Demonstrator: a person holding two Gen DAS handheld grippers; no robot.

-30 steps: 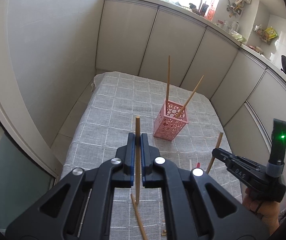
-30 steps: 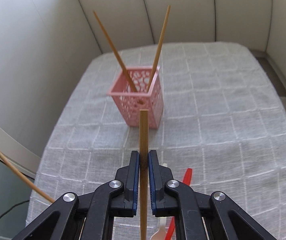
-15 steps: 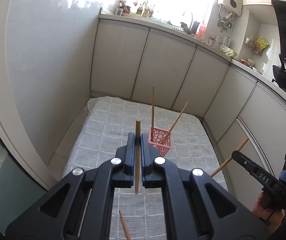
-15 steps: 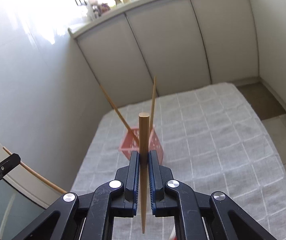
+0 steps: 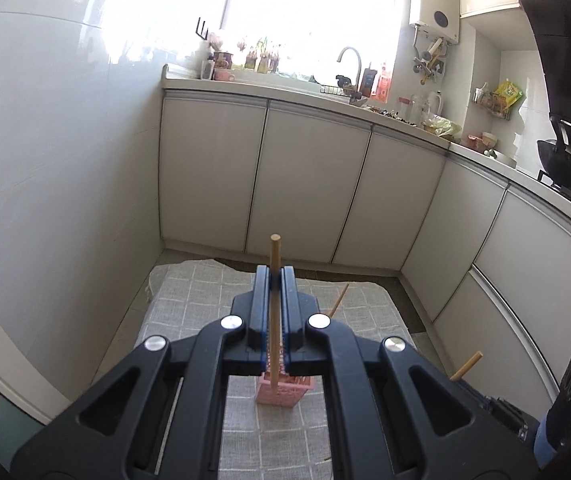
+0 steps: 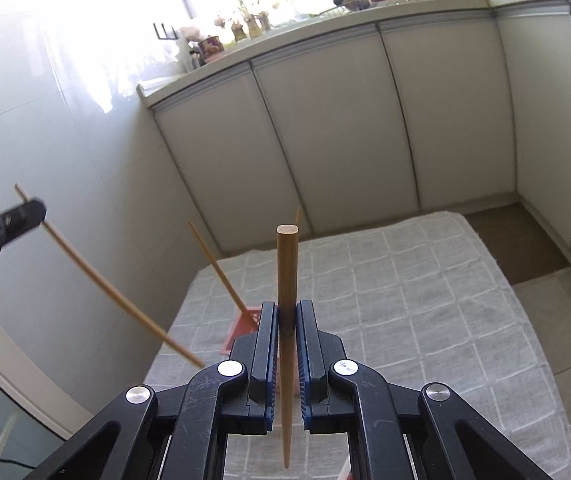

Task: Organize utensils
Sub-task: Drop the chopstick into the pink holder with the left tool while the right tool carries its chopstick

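Observation:
My left gripper (image 5: 274, 276) is shut on a wooden chopstick (image 5: 274, 252) that stands almost upright between the pads. Under it the pink perforated holder (image 5: 283, 392) shows only partly behind the jaws, with one chopstick tip (image 5: 339, 300) leaning out to the right. My right gripper (image 6: 286, 312) is shut on a thicker chopstick (image 6: 286, 264), held upright above the grey checked cloth (image 6: 425, 300). The holder (image 6: 241, 330) peeks out left of the right jaws with a leaning chopstick (image 6: 221, 268) in it. In the right wrist view the left gripper (image 6: 25, 212) shows at the left edge with its chopstick (image 6: 105, 284).
White cabinet doors (image 5: 305, 184) run behind and to the right of the table, and a glossy wall (image 5: 65, 160) stands close on the left. A counter with a tap (image 5: 349, 56) and a wok (image 5: 565, 168) lie beyond. Floor (image 6: 525, 248) shows right of the cloth.
Both grippers have risen with their chopsticks and tilted up. The left one has moved forward, so the holder now sits beneath its jaws. The chopstick on the cloth has left the view.

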